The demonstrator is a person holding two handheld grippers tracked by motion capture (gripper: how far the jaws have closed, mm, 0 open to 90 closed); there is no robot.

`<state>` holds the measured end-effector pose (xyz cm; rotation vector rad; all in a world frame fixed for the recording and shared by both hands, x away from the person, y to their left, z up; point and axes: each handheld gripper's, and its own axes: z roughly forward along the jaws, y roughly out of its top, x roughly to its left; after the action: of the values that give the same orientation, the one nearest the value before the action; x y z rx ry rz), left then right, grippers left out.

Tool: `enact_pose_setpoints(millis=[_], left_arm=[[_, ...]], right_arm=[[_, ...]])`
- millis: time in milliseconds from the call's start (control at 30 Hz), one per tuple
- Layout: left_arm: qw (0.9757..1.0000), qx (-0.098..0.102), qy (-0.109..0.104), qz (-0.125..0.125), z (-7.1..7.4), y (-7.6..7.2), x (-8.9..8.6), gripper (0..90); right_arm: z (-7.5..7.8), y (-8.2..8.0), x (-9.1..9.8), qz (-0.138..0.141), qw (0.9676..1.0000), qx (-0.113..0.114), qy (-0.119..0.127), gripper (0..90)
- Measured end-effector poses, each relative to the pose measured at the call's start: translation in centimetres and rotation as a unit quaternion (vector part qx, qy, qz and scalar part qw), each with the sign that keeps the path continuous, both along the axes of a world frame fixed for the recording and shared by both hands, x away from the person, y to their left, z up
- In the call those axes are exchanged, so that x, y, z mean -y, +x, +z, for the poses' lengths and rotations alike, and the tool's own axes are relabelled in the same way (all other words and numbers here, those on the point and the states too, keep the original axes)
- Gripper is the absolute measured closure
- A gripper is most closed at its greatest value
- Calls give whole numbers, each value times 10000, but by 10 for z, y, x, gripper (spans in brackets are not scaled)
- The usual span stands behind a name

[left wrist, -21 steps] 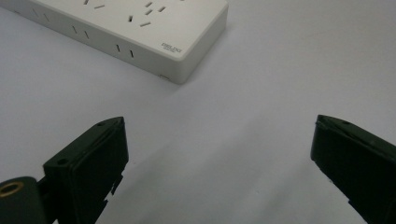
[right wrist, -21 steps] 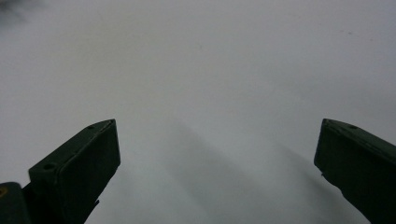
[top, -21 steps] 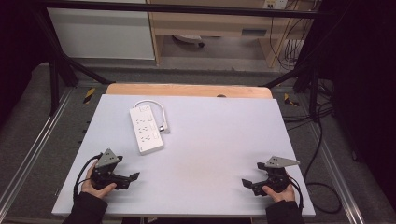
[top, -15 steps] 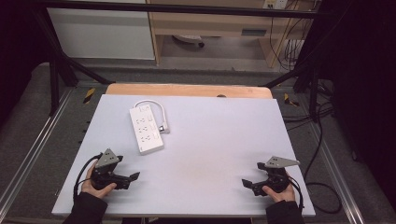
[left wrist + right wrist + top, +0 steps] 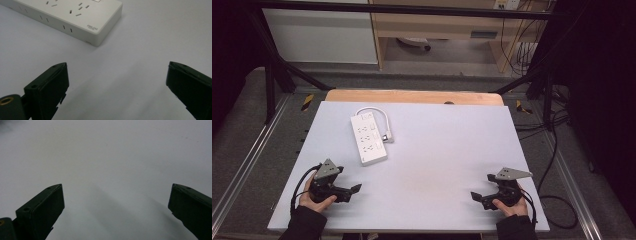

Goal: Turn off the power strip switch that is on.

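Observation:
A white power strip [image 5: 368,138] lies on the pale table [image 5: 442,150] at the back left, its short white cord [image 5: 382,122] curling beside it. In the left gripper view the strip's near end [image 5: 82,17] sits just ahead of the jaws. My left gripper [image 5: 353,191] rests near the table's front left corner, held by a hand, jaws wide apart with nothing between them [image 5: 116,82]. My right gripper [image 5: 477,196] rests at the front right, also open and empty [image 5: 116,202], over bare table.
A wooden board edge [image 5: 412,96] runs along the table's far side. Metal frame rails [image 5: 257,145] flank the table left and right. Cables [image 5: 557,150] trail on the floor at the right. Shelving [image 5: 437,30] stands behind.

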<state>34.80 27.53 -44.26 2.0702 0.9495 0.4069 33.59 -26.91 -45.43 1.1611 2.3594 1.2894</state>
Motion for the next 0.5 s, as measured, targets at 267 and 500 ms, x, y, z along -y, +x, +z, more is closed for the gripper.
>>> enact_pose_setpoints(millis=[267,500], left_arm=[[10000,14,13,34,4,1,-1,43],[9999,21,42,130,7,4,-3,45]], right_arm=[[0,0,0,-15,10000,-6,-34,10],[0,1,0,-24,10000,-3,-47,11]])
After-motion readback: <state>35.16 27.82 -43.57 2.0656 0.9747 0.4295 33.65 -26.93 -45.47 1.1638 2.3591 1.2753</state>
